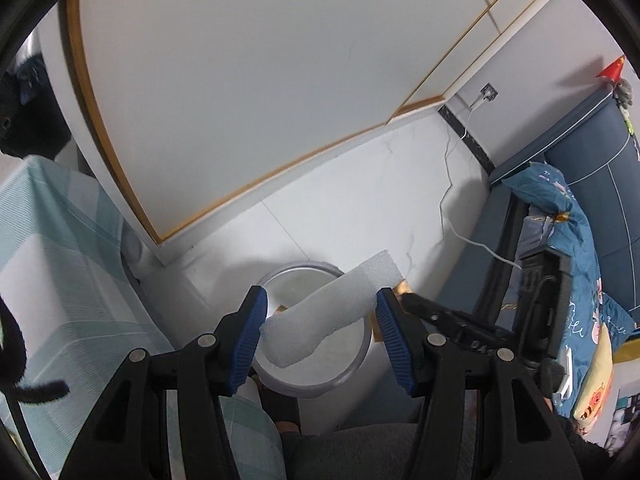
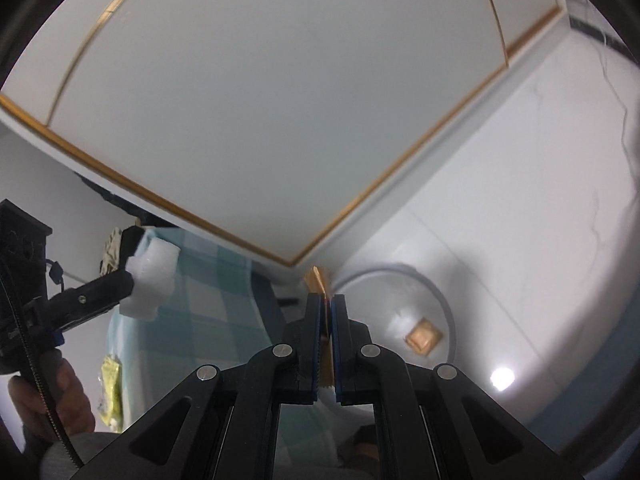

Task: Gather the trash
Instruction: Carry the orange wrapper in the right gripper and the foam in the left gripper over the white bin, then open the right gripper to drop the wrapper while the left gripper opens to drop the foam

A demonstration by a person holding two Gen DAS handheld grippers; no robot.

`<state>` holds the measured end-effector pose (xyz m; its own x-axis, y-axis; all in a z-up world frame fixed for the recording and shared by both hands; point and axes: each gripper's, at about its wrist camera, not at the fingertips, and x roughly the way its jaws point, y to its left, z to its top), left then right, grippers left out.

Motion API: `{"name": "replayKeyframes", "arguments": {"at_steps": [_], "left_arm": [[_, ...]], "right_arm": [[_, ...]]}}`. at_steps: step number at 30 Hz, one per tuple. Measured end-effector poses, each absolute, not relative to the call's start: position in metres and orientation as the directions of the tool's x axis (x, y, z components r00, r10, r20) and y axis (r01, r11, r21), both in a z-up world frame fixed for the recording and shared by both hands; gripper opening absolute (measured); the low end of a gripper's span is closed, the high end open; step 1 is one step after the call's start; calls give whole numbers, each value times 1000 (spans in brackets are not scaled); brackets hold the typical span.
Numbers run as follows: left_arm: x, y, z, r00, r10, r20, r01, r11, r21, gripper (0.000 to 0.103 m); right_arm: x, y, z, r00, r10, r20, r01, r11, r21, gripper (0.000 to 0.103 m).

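Note:
My left gripper is shut on a white foam piece, which lies slantwise between the blue pads. It hangs over a round grey trash bin on the white floor. My right gripper is shut on a thin brown cardboard scrap that sticks up past its tips, just left of the bin. Inside the bin lie a brown packet and a white bit. In the right wrist view the left gripper with the foam is at the far left. The right gripper shows in the left wrist view beside the bin.
A white wardrobe with gold trim stands behind the bin. A teal checked bedsheet is on the left, and blue bedding with a pillow on the right. A white cable runs down the wall. A yellow packet lies low left.

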<state>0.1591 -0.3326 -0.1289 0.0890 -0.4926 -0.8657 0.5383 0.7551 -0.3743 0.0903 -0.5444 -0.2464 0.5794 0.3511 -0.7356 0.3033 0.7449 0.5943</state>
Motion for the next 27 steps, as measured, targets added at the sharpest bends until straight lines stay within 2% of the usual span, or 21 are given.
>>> {"name": "replayKeyframes", "arguments": {"at_steps": [8, 14, 19, 27], "left_arm": [[166, -336, -151, 14, -475, -880, 512, 759, -402, 52], [169, -345, -159, -17, -469, -883, 516, 752, -410, 52], [170, -352, -168, -47, -457, -888, 522, 747, -411, 52], [170, -357, -183, -90, -437, -895, 514, 749, -418, 52]], "right_arm": [[96, -534, -305, 469, 408, -784, 335, 739, 585, 13], [87, -541, -321, 441, 436, -784, 371, 707, 602, 16], [79, -551, -324, 460, 455, -763, 398, 662, 635, 30], [64, -569, -307, 484, 376, -790, 437, 679, 590, 48]]}}
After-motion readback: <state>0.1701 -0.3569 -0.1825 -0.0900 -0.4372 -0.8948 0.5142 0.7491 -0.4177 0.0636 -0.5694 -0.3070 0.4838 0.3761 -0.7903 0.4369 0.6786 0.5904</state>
